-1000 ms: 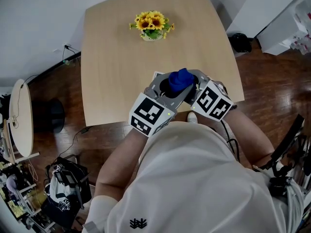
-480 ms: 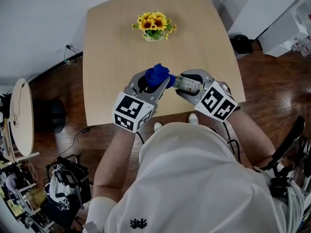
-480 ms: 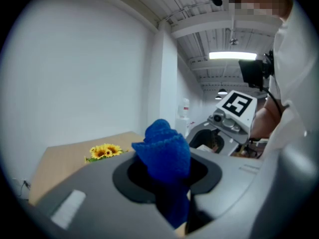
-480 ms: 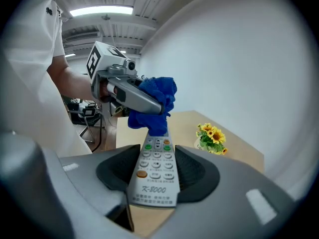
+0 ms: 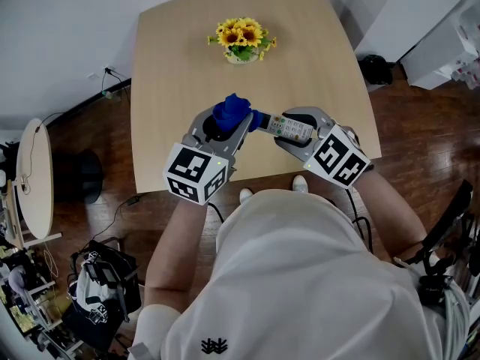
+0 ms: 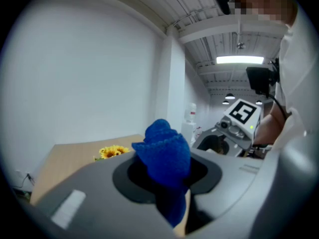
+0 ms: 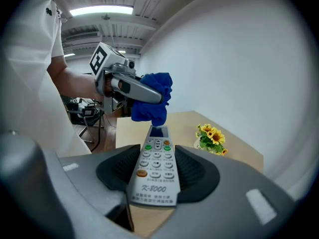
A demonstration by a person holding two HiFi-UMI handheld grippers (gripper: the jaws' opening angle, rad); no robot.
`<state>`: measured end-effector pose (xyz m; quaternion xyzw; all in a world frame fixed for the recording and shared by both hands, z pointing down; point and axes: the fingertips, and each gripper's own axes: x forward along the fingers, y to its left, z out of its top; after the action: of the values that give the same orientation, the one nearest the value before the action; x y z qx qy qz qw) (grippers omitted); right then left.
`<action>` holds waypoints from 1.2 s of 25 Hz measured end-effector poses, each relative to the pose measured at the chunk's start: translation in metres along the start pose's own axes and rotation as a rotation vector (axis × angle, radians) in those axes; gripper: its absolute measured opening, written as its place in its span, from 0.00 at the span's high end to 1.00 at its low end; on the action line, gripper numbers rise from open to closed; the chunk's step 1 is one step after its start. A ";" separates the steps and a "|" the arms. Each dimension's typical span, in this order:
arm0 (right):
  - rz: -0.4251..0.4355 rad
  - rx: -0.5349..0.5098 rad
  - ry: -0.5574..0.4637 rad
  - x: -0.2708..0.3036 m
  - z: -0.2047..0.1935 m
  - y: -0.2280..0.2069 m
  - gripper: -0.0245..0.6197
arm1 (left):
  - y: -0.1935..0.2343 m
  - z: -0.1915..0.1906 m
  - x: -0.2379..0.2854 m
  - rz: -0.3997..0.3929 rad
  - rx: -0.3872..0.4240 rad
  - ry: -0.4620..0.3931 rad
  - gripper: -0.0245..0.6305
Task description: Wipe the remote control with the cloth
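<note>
The person [image 5: 300,276] stands at the near edge of a light wooden desk [image 5: 180,66] and holds both grippers up over it, in the middle of the head view. The left gripper [image 5: 238,126] has its fingers [image 6: 99,198] closed tight on a bunched-up blue cloth [image 5: 231,111]. The cloth sticks up out of the fingers like a little ball. The right gripper [image 5: 296,130] has its fingers [image 7: 219,183] closed on the bottom end of a gray remote control [image 5: 286,127]. The remote's buttons face up, and its top end points left toward the cloth. In the right gripper view the cloth hangs right at the far end of the remote, by its small screen, and seems to touch it there. The two grippers are close, tip to tip. A small pot of yellow sunflowers [image 5: 241,37] sits on the desk near the top of the head view, well apart from the grippers. A dark wood floor [image 5: 97,148] shows around the desk.
</note>
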<state>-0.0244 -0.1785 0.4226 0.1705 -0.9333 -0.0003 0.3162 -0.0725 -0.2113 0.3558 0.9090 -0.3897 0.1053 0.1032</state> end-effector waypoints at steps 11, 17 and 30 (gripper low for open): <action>-0.003 -0.019 -0.044 0.006 0.016 0.004 0.63 | -0.099 0.016 0.036 -0.251 0.011 -0.014 0.74; -0.016 -0.013 -0.053 0.002 0.014 0.001 0.63 | -0.065 0.008 0.027 -0.171 0.012 0.001 0.74; -0.045 0.054 -0.026 -0.007 -0.015 -0.011 0.63 | 0.046 -0.022 -0.040 0.134 -0.095 0.011 0.74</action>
<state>-0.0070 -0.1849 0.4298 0.1999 -0.9329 0.0156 0.2991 -0.1353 -0.2093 0.3709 0.8743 -0.4539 0.0982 0.1411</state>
